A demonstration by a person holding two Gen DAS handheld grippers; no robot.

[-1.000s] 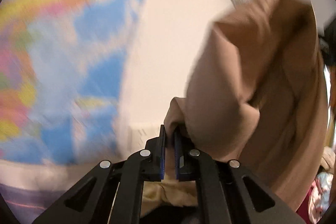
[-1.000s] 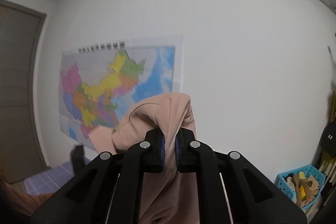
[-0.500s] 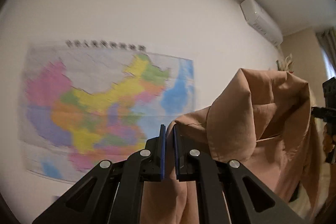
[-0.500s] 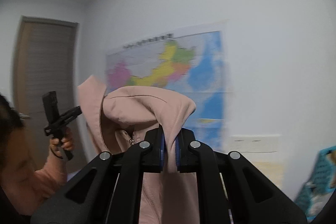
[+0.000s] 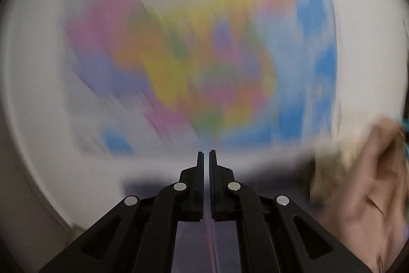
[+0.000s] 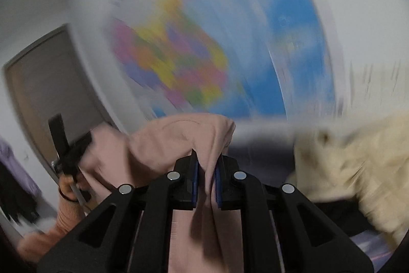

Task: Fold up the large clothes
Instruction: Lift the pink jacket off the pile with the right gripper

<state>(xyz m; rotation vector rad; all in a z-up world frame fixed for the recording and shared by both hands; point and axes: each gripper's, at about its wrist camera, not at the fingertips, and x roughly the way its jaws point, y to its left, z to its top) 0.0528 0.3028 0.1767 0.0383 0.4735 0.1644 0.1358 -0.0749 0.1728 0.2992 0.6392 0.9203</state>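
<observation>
The left gripper [image 5: 206, 157] is clenched on nothing; the right gripper [image 6: 206, 165], jaws opening, grasps the pink hoodie [image 6: 184, 137] aloft, likely to spread it.

Pink garment [image 6: 179, 145] soft matt cloth; map [image 5: 191, 55] paper.

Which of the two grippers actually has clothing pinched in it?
The right gripper: pink garment passes between its blue pads. The left gripper is shut on nothing.
</observation>
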